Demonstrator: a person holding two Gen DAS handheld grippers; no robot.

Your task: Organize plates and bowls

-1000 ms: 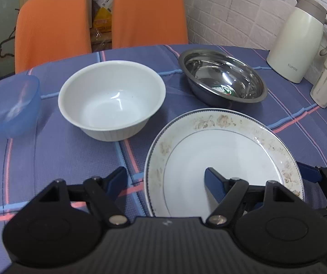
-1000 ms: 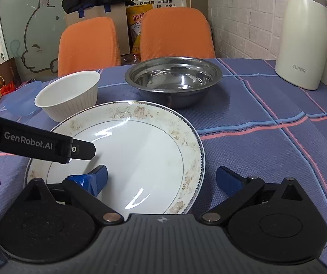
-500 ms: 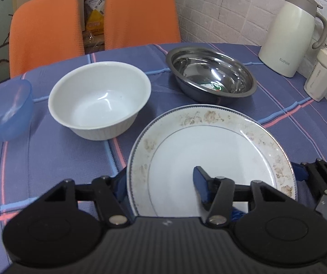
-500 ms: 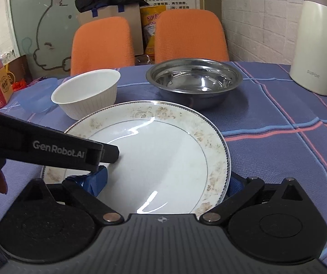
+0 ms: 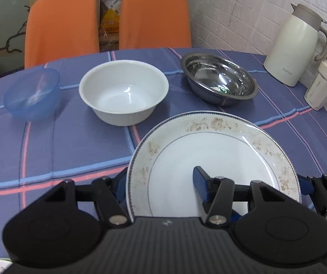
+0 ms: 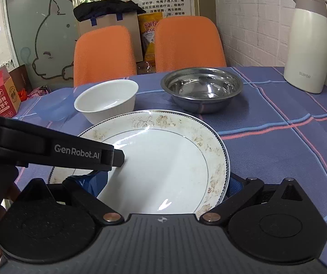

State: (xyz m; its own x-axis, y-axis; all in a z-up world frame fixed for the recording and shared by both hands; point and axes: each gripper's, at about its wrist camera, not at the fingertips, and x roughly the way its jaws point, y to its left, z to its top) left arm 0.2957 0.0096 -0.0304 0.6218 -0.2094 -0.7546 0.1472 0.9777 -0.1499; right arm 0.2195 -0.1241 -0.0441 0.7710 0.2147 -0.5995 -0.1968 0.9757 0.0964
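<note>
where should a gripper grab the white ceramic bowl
By its rim. The white ceramic bowl sits upright and open, walls flaring to a thin lip. Come from above at the near side, one finger inside, one outside; the blue plastic bowl and steel bowl flank it.

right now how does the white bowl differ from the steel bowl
The white bowl is matte ceramic with steep sides; the steel bowl is shiny, mirror-like, wider and shallower. The white bowl sits mid-table beside the blue bowl; the steel bowl sits nearer the thermos. Both stand upright and empty.
</note>
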